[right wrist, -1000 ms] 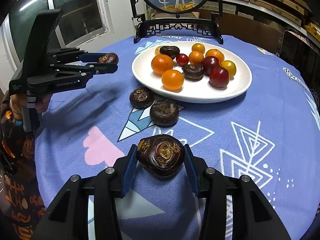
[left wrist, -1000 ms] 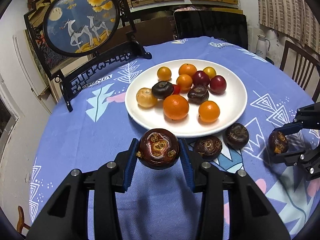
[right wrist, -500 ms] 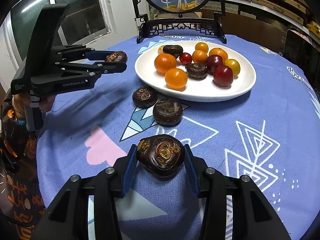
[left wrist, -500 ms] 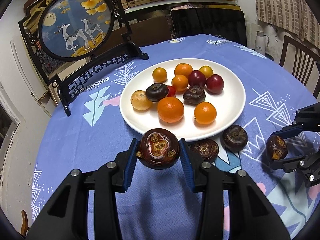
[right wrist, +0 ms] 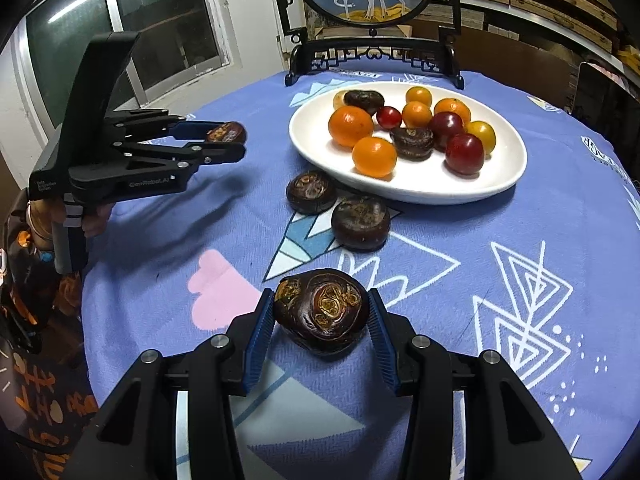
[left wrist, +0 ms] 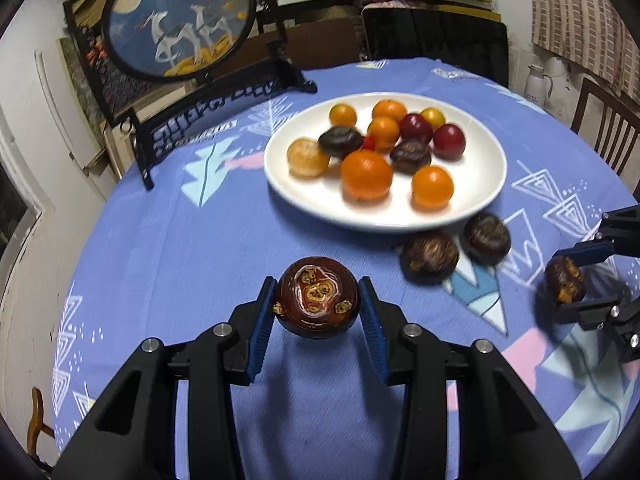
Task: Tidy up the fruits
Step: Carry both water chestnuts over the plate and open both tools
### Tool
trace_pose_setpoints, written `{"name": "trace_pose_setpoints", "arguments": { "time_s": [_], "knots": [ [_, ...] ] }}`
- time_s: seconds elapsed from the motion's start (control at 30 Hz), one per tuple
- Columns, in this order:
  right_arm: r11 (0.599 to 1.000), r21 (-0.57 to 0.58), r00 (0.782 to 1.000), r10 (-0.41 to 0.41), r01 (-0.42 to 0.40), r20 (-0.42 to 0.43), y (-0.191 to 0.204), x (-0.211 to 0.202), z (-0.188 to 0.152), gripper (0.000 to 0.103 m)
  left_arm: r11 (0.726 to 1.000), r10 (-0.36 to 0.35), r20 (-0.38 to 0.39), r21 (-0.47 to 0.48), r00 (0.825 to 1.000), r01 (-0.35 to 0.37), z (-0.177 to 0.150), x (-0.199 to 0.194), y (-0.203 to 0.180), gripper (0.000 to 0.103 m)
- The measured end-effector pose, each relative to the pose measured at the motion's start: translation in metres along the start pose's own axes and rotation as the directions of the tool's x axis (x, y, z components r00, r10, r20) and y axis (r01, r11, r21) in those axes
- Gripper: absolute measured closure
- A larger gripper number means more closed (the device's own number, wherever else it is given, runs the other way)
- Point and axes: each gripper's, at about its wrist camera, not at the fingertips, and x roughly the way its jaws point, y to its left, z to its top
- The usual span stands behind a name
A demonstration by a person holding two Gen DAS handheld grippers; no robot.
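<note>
In the left wrist view my left gripper (left wrist: 318, 292) is shut on a dark brown, round water chestnut (left wrist: 318, 300), held above the blue cloth short of the white plate (left wrist: 480, 188). The plate holds several oranges, red plums and two dark chestnuts. Two loose chestnuts (left wrist: 430, 256) (left wrist: 487, 239) lie on the cloth by the plate's near rim. My right gripper (right wrist: 321, 300) is shut on another chestnut (right wrist: 322, 312), low over the cloth. From the right wrist view the left gripper (right wrist: 228, 142) hovers at the left, left of the plate (right wrist: 460, 194).
A round deer picture on a black stand (left wrist: 180, 24) stands at the table's far side. Dark chairs (left wrist: 436, 48) and a wooden chair (left wrist: 604, 128) ring the table. A person's hand (right wrist: 92, 216) holds the left gripper's handle. A window (right wrist: 120, 20) is at the left.
My left gripper has sunk a little with its chestnut, and the plate sits farther from it than before. The right gripper and its chestnut have stayed still.
</note>
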Motion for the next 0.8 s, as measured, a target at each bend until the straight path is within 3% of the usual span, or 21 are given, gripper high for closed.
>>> {"name": "trace_pose_setpoints", "arguments": {
  "time_s": [0.23,0.47,0.67,0.8],
  "knots": [
    [1.000,0.002,1.000,0.001,-0.001,-0.019,0.004,0.003,-0.003,0.057,1.000,-0.008,0.002,0.000,1.000,0.008,-0.004,-0.005,-0.001,0.063],
    [1.000,-0.013,0.999,-0.016,0.016,-0.027,0.006,0.004,-0.001,0.057,1.000,-0.022,0.045,0.014,0.999,0.021,0.015,-0.012,-0.009,0.063],
    [0.998,-0.025,0.994,-0.060,0.063,0.089,-0.003,-0.023,0.038,0.057,1.000,0.006,0.125,-0.021,0.992,-0.003,0.052,-0.021,-0.007,0.063],
    [0.996,-0.020,0.979,-0.078,0.083,0.191,-0.012,-0.041,0.069,0.057,0.997,0.030,0.181,-0.072,0.983,-0.017,0.084,-0.022,-0.004,0.062]
  ]
}}
